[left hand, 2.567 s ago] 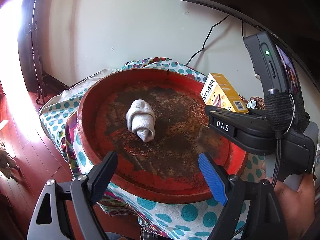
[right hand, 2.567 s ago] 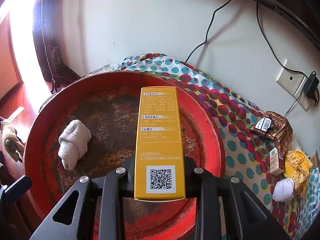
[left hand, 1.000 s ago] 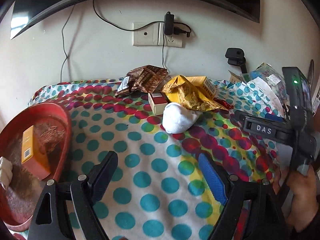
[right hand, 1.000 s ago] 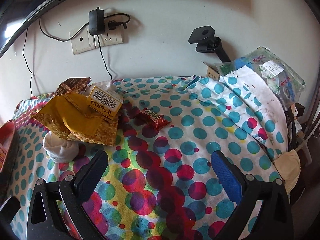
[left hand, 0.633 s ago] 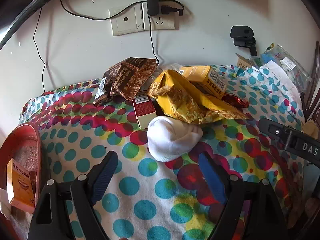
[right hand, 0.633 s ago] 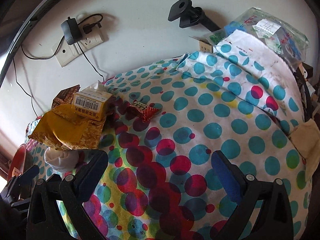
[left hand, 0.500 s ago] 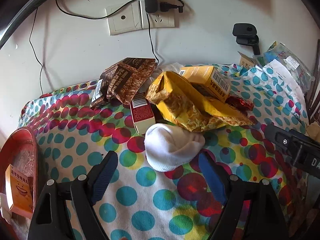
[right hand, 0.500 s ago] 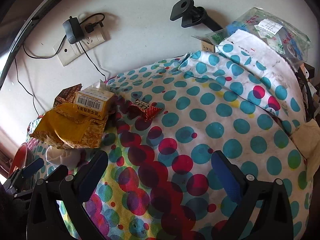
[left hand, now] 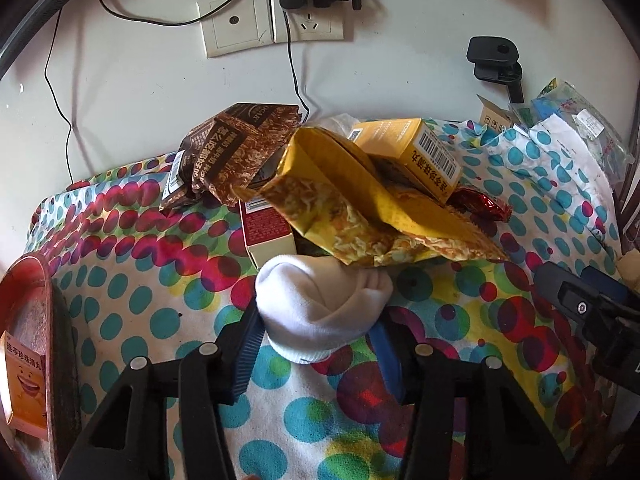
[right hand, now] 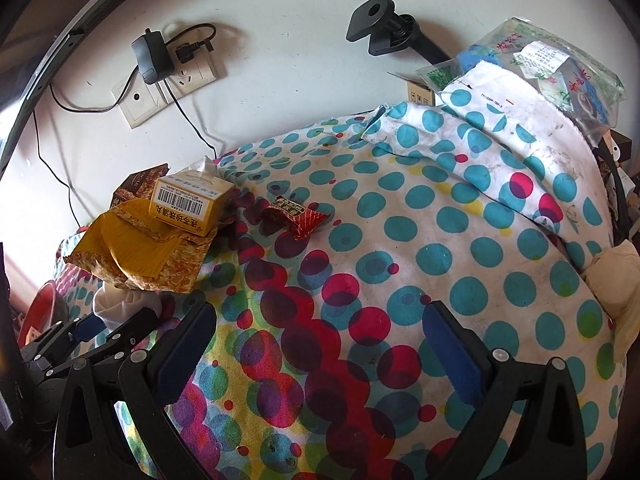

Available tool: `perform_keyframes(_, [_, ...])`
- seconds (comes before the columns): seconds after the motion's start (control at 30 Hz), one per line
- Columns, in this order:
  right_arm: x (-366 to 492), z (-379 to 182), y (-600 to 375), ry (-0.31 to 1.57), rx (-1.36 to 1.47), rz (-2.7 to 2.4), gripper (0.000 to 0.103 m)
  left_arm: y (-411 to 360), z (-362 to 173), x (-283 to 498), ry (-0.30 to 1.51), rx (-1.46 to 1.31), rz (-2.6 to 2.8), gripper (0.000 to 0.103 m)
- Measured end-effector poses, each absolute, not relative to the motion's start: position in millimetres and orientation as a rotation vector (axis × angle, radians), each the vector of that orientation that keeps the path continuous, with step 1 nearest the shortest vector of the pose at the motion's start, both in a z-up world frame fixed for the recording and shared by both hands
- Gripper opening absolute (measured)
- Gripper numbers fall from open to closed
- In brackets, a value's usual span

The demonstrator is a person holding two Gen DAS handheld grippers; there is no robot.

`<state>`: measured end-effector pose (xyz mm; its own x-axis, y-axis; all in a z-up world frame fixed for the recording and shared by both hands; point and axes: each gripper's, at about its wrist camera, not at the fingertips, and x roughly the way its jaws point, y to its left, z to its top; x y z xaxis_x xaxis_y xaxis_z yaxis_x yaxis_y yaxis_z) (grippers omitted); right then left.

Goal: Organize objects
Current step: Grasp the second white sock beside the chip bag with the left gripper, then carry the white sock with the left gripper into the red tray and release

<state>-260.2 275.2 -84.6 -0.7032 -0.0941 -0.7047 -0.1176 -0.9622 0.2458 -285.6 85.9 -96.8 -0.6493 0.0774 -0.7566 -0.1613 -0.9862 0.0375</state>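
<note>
The rolled white sock (left hand: 320, 306) is seen between the two fingers of the left tool (left hand: 316, 344), which are narrowed against its sides; a firm grip cannot be confirmed, though both pads appear to touch it. The sock lies on the dotted cloth of the table (left hand: 160, 304), its long axis running roughly across the tool, the rounded end toward the tool's left and the folded opening toward its right. Just beyond the sock, a yellow snack bag (left hand: 360, 208) is spread, overlapping its far edge, with a yellow box (left hand: 416, 152) lying on the bag. A red carton (left hand: 266, 228) lies ahead and slightly left, touching the sock. The red tray (left hand: 28, 280) is seen far to the left. The right tool (right hand: 320, 344) is held wide open and empty over bare cloth, with a red candy wrapper (right hand: 298, 216) well ahead of it
</note>
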Motion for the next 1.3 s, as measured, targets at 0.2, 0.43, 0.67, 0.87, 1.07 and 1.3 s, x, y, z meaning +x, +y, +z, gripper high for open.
perform_keyframes(0.2, [-258.5, -81.9, 271.1, 0.395, -1.185, 2.863, 0.103, 74.0, -94.8, -273.4, 0.124, -1.237, 2.763, 0.051])
perform_keyframes(0.43, [-259.4, -82.3, 270.3, 0.398, -1.202, 2.862, 0.103, 63.5, -91.0, -260.0, 0.148, -1.234, 2.818, 0.051])
perform_keyframes(0.67, [-259.3, -80.9, 267.9, 0.380, -1.197, 2.868, 0.103, 40.2, -66.5, -244.7, 0.227, -1.194, 2.975, 0.051])
perform_keyframes(0.87, [-259.6, -81.6, 267.9, 0.379, -1.207, 2.867, 0.103, -2.2, -48.1, -240.9, 0.174, -1.195, 3.069, 0.051])
perform_keyframes(1.07, [-259.0, -81.2, 266.6, 0.359, -1.191, 2.875, 0.103, -53.8, -36.3, -227.9, 0.129, -1.212, 3.165, 0.051])
perform_keyframes(1.3, [-258.9, -82.8, 266.5, 0.359, -1.198, 2.875, 0.103, -114.7, -31.7, -210.0, 0.003, -1.272, 3.256, 0.051])
